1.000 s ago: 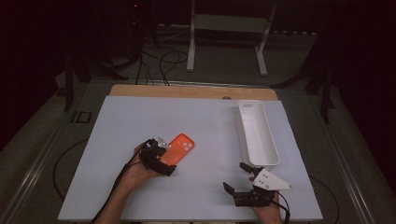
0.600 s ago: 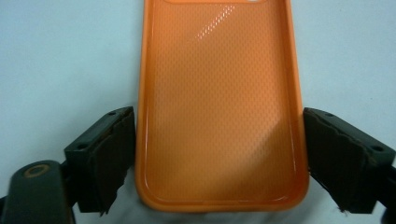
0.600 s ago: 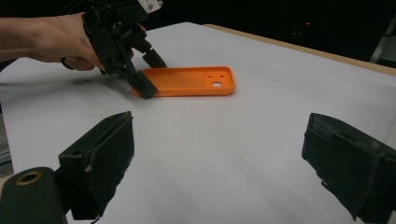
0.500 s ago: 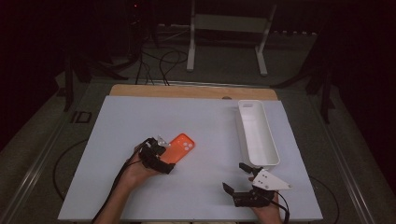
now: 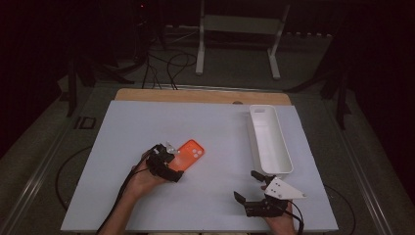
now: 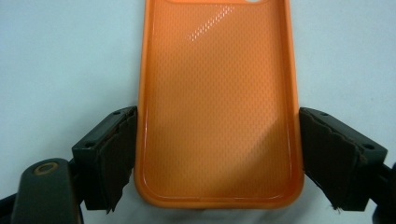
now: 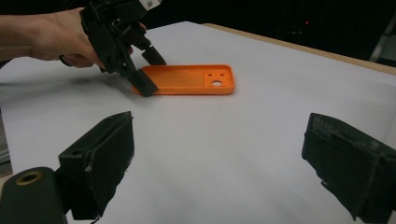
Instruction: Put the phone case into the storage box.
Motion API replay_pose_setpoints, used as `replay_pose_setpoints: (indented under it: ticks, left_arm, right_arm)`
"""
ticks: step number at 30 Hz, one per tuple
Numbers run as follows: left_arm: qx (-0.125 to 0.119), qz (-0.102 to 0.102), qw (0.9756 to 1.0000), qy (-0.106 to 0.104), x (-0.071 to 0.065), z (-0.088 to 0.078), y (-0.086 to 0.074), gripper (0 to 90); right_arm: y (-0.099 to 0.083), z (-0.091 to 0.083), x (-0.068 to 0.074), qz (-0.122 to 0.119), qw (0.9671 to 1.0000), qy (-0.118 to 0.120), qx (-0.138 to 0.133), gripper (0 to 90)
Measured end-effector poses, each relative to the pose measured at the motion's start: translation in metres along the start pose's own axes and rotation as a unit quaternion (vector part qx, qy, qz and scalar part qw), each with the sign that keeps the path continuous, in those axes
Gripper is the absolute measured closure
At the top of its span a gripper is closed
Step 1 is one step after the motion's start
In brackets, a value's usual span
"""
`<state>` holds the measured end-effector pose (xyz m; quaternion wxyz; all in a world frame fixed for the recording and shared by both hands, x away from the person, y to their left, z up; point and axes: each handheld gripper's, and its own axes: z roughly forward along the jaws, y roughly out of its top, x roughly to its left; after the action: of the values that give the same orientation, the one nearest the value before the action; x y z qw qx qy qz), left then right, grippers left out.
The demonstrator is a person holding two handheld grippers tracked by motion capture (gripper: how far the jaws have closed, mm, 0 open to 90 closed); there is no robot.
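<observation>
Left gripper [image 6: 217, 158] just closing across orange phone case [image 6: 217, 102], pads at both long edges. Grip looks made; ready to lift. Right gripper [image 7: 219, 163] wide open, empty.

1. You're at a white table [image 5: 147, 122] w/ a wood edge [image 5: 195, 95] at the far side.
2. Dark room, grey floor [image 5: 235, 73] beyond.
3. White stand [image 5: 240, 24] at back, black cables [image 5: 166, 63] on the floor.
</observation>
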<state>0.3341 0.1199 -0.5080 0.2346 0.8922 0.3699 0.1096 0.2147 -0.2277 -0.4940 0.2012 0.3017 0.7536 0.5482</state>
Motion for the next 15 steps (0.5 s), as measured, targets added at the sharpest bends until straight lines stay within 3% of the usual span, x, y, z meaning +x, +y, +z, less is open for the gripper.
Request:
replay_pose_setpoints:
  ticks: [15]
  left_arm:
    - [-0.038, -0.016, 0.9991, 0.004, 0.002, -0.012, 0.0, 16.8]
  right_arm:
    - [0.0, 0.0, 0.0, 0.0, 1.0, 0.0, 0.0, 9.3]
